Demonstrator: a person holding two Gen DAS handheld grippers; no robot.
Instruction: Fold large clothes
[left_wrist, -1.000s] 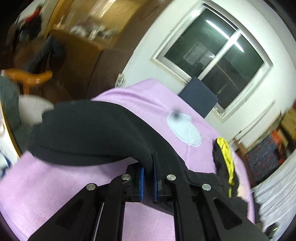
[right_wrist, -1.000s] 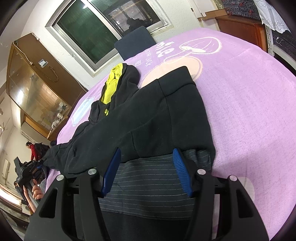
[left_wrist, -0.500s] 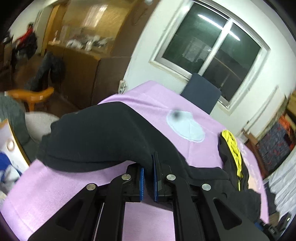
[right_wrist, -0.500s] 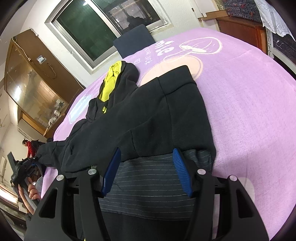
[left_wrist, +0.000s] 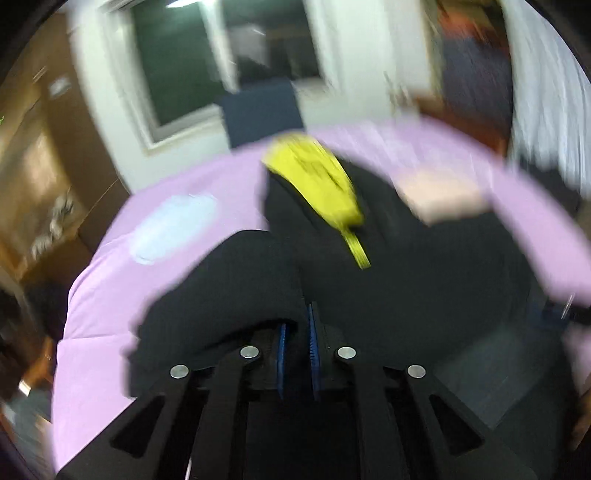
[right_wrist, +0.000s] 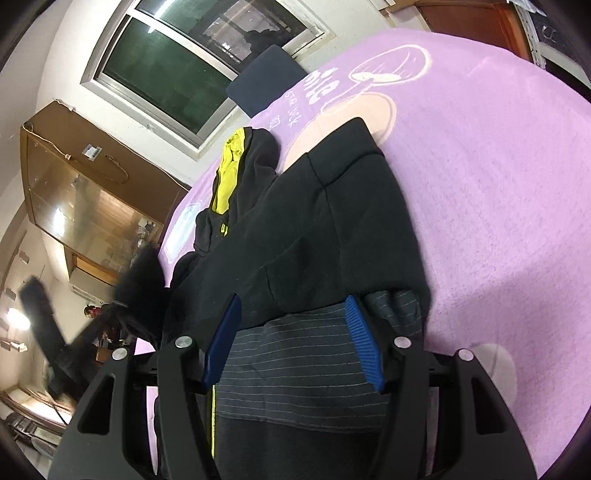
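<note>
A black hoodie with a yellow-lined hood lies on a pink blanket. Its right sleeve is folded across the body, and the grey striped hem band lies nearest me. My right gripper is open, its blue pads astride the hem band. My left gripper is shut on the hoodie's left sleeve and holds it lifted over the body; this view is motion-blurred. The yellow hood lies ahead of it. The lifted sleeve also shows in the right wrist view, blurred at the left.
A dark blue chair back stands behind the bed under a window. A wooden glass-front cabinet stands at the left. A person in red is far back on the left. The blanket carries a cartoon print.
My left gripper has swung the held sleeve from the bed's left side in over the hoodie's body, toward the hood. My right gripper has stayed open over the hem band.
</note>
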